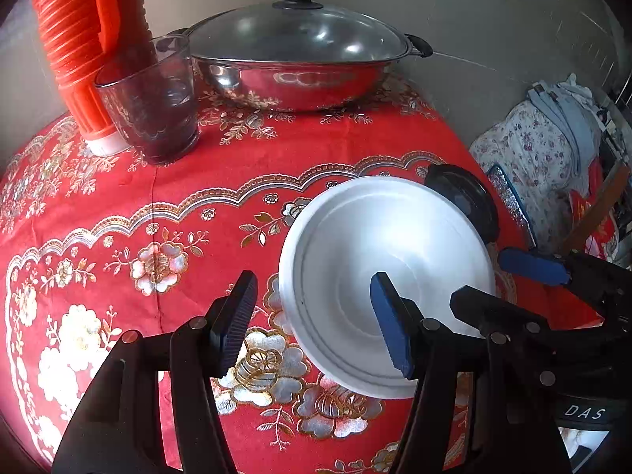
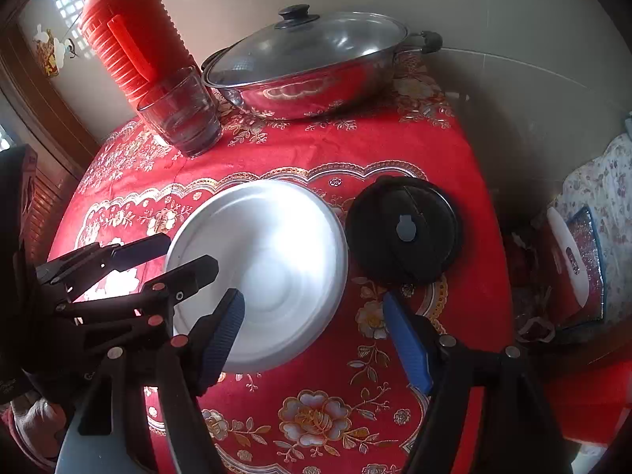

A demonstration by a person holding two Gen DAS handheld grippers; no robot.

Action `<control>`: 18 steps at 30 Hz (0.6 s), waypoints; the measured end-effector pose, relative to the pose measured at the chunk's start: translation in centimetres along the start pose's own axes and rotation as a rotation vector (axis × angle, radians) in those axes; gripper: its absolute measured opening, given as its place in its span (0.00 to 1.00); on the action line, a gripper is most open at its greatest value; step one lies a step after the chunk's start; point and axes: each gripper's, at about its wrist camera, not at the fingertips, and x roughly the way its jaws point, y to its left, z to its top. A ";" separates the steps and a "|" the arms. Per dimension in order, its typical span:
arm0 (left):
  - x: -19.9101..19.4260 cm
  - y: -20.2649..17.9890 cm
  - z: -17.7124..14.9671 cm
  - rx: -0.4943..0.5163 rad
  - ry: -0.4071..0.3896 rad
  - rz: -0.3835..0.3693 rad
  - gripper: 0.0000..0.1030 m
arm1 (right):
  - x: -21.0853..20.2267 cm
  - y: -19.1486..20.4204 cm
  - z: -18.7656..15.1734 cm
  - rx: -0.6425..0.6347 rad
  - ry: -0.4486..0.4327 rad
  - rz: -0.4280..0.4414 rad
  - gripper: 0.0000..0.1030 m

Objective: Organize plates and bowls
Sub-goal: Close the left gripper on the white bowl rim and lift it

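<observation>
Left wrist view: white bowl sat upright on the red tablecloth, alone, nothing stacked in or under it, so I'd judge the organizing barely started. Black round lid lay touching the bowl's far right rim. Left gripper was released, jaws apart and empty, straddling the bowl's near left rim: one finger outside the bowl over the cloth, the other over the bowl's inside (contact with the rim not clear). Right gripper came in at the bowl's right side. Lidded steel pot, glass and orange flask stood well beyond the bowl.

Right wrist view: right gripper was also released and empty, jaws spread across the bowl's near right rim, one finger over the bowl, the other over cloth on the lid's near side. Left gripper was at the bowl's left rim. No plates visible in either view (so what's left to sort is unclear).
</observation>
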 end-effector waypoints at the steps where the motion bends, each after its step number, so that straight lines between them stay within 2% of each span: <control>1: 0.2 0.0 0.1 0.006 0.001 0.005 0.58 | 0.0 -0.1 -0.1 0.004 0.000 0.000 0.61; 2: 0.5 0.0 0.3 0.007 0.005 0.005 0.58 | 0.2 -0.1 -0.1 0.008 0.002 -0.001 0.59; 4: 1.1 0.2 0.5 0.011 0.017 -0.001 0.58 | 0.4 -0.2 -0.2 0.021 0.001 0.007 0.45; 8: 1.9 0.3 0.4 0.033 0.030 0.014 0.58 | 1.5 0.2 -0.3 0.011 0.020 -0.001 0.36; 9: 2.2 0.3 0.4 0.038 0.037 0.021 0.57 | 1.7 0.3 -0.4 0.004 0.023 -0.008 0.32; 10: 2.4 0.3 0.3 0.040 0.042 0.025 0.53 | 1.9 0.4 -0.5 -0.004 0.020 -0.017 0.27; 11: 2.6 0.4 0.3 0.041 0.049 0.030 0.42 | 1.9 0.6 -0.6 -0.012 0.014 -0.029 0.25; 12: 2.8 0.5 0.3 0.041 0.057 0.033 0.36 | 1.9 0.7 -0.7 -0.025 0.010 -0.046 0.22; 14: 3.0 0.7 0.2 0.036 0.059 0.024 0.35 | 1.9 1.1 -0.7 -0.047 0.004 -0.066 0.21; 16: 2.9 0.6 0.1 0.034 0.059 0.014 0.27 | 1.7 1.5 -0.7 -0.064 -0.004 -0.076 0.21; 18: 2.4 0.6 -0.1 0.032 0.049 0.028 0.25 | 1.6 2.0 -0.7 -0.089 -0.013 -0.094 0.20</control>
